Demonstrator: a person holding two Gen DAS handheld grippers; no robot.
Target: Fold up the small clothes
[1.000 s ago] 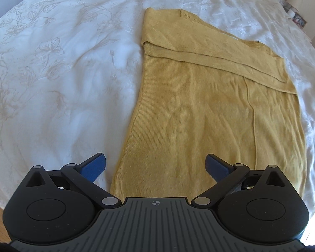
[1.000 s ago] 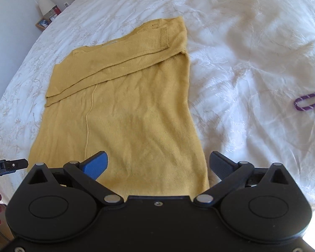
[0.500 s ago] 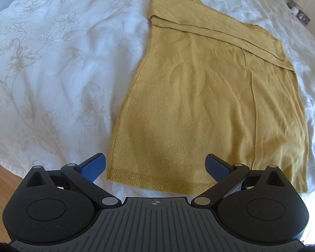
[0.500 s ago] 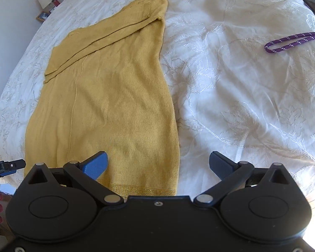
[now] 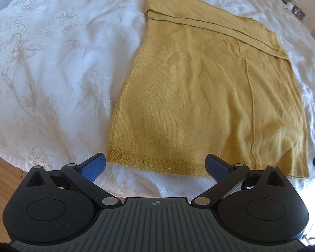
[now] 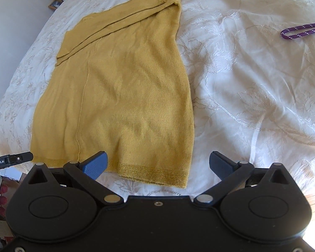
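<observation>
One white bedspread (image 5: 52, 67) carries a yellow sweater (image 5: 199, 96) lying flat, sleeves folded across its top, hem nearest both tools. Left gripper (image 5: 155, 164) and right gripper (image 6: 157, 163) hang spread wide at that hem, grasping nothing. Well right lies a purple cord (image 6: 300, 30).

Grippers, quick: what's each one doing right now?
Left gripper: open, holding nothing, just short of the yellow sweater hem.
Right gripper: open, holding nothing.

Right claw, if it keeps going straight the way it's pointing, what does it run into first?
Most likely the ribbed bottom hem of the yellow sweater, near its right corner, on the white bedspread. The right claw is open and empty; its height above the bed is unclear.
</observation>
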